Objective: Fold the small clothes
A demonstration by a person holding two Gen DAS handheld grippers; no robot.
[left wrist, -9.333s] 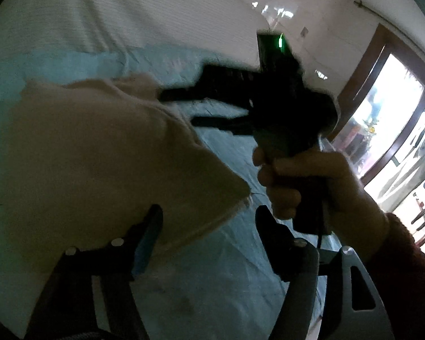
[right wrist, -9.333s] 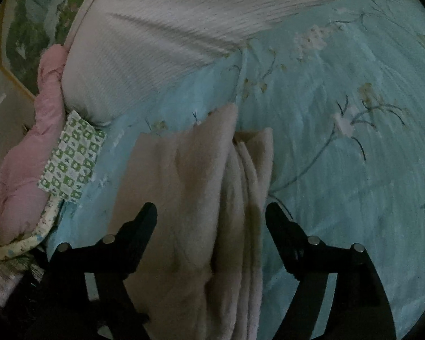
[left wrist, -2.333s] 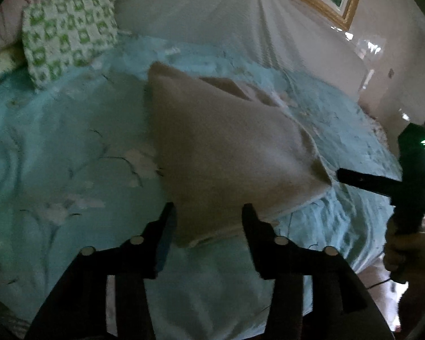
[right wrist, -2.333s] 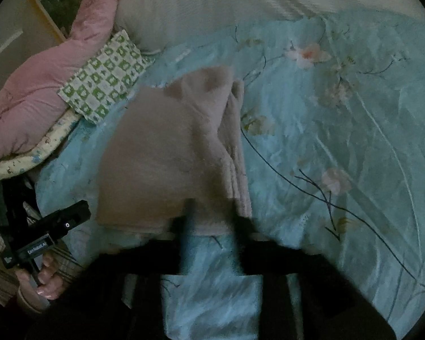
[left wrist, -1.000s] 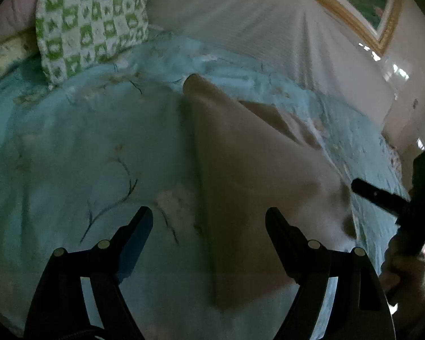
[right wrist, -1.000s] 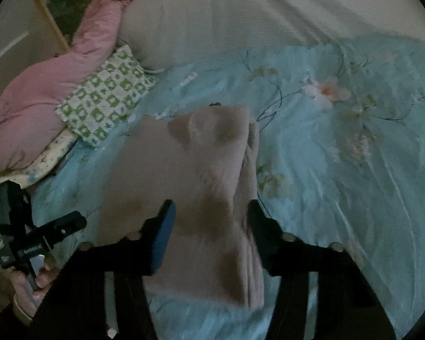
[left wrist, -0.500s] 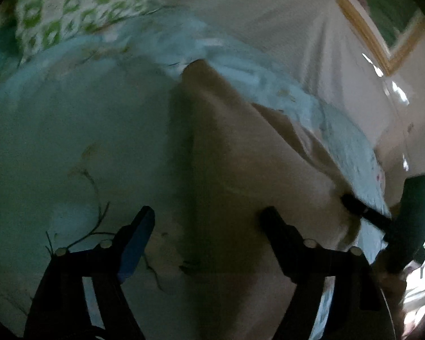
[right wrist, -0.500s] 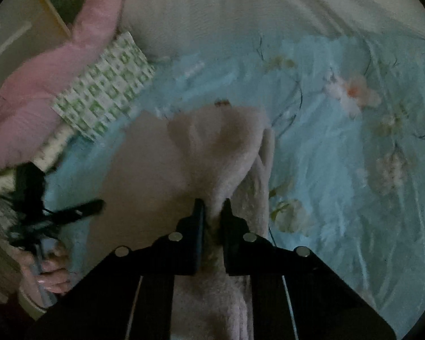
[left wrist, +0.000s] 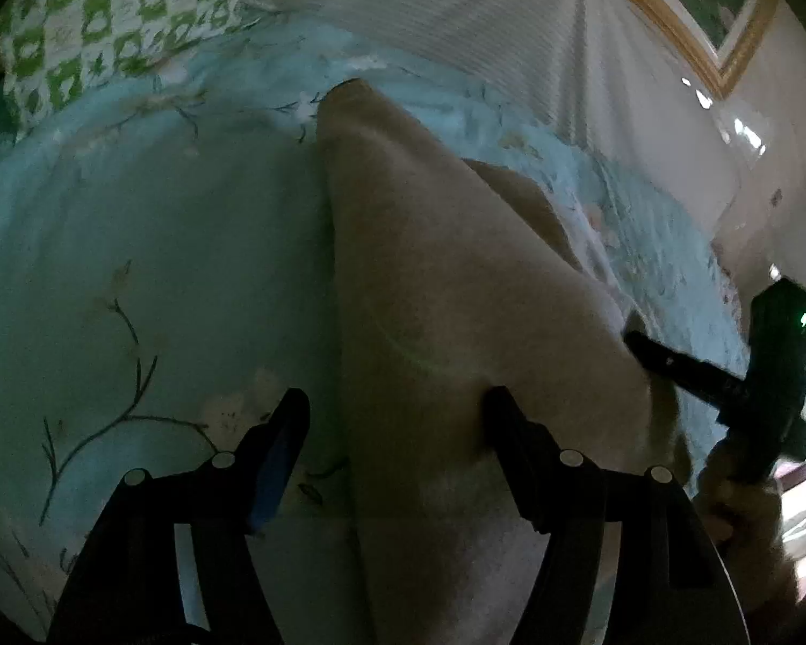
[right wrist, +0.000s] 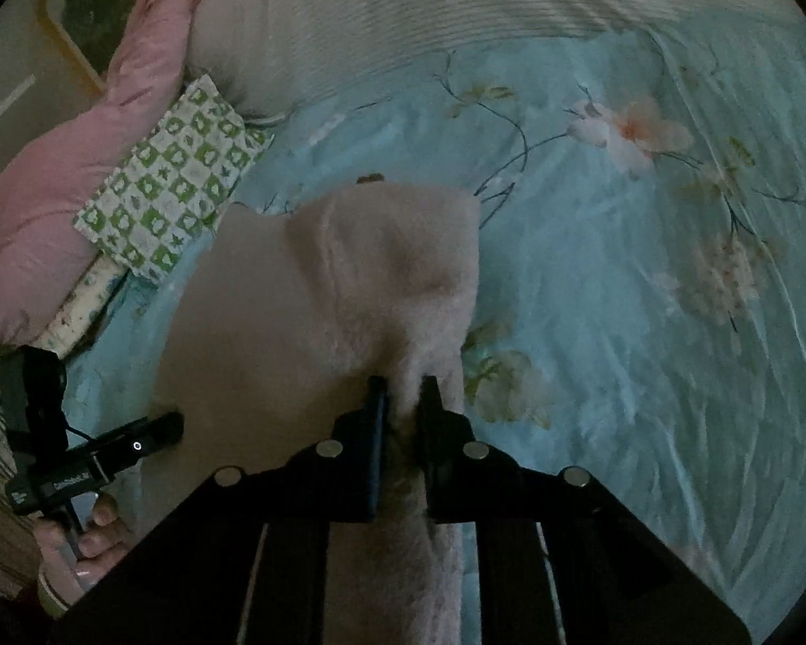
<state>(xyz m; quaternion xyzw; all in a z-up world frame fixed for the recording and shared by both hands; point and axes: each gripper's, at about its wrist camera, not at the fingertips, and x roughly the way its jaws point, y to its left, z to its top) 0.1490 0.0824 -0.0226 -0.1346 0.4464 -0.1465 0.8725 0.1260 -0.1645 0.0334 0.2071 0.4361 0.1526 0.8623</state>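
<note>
garment: a beige fleece garment (right wrist: 349,290), partly folded, lies on the bedspread (right wrist: 645,322) near the bed's near edge, toward the pillow-side corner.
long axis: it runs from the near edge away toward the white pillow (right wrist: 430,5); the far end tapers to a rounded corner (left wrist: 349,91).
right gripper: the right gripper (right wrist: 401,384) is pinched on a bunched ridge of the garment's right side, its jaws nearly together with fleece between them.
left gripper: the left gripper (left wrist: 395,414) has its jaws apart and straddles the garment's left edge; one finger (left wrist: 282,430) is over the bedspread, the other over the fleece. The jaws have just been closing, but the pads do not yet press the cloth.
nearer hand: both are at the near end; the right already has its hold, the left is just at the edge.
judgement: the next fold likely runs along the long axis, so the left needs its grip first.
surroundings: a green-checked cushion (right wrist: 172,188) and pink quilt (right wrist: 54,188) lie well apart at the far left corner.
</note>
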